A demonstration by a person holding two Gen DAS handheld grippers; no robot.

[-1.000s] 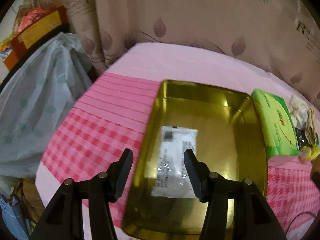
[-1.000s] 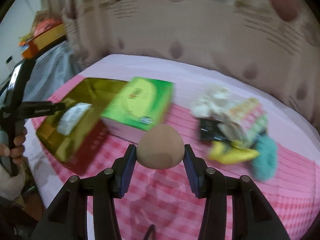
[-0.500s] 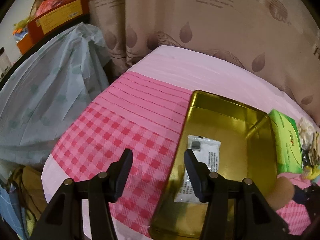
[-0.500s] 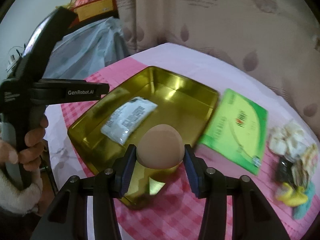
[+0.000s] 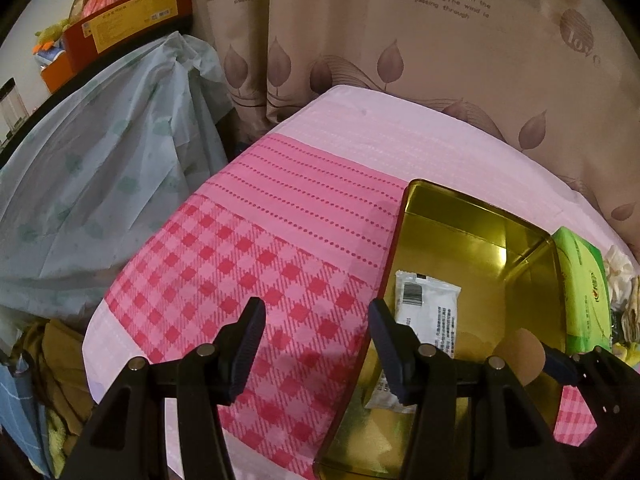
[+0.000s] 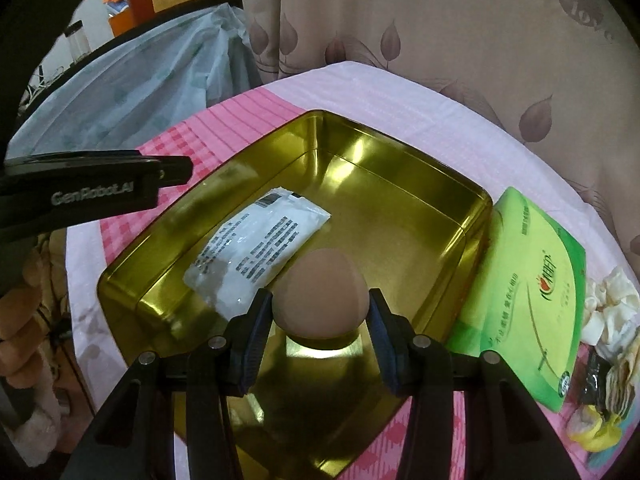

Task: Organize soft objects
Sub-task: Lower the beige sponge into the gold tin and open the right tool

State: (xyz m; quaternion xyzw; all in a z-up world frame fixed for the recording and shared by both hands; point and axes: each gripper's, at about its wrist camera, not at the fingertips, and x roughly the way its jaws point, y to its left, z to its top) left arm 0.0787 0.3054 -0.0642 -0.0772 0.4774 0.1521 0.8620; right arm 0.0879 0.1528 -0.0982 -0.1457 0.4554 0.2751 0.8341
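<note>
Right gripper [image 6: 320, 316] pinches tan ball [image 6: 320, 294] above gold tin [image 6: 400, 168]; white packet [image 6: 260, 248] lies ahead-left. Lower further, seemingly not yet touching bottom, then release. Left gripper [image 5: 316, 344] wide, empty.

tan egg-shaped ball [image 6: 320, 294] above gold tin [image 6: 400, 152]

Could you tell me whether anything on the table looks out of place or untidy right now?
Mostly tidy: the white packet lies flat in the gold tin. The loose heap of small items beyond the green pack remains jumbled. The right tool holds a beige ball over the tin.
</note>
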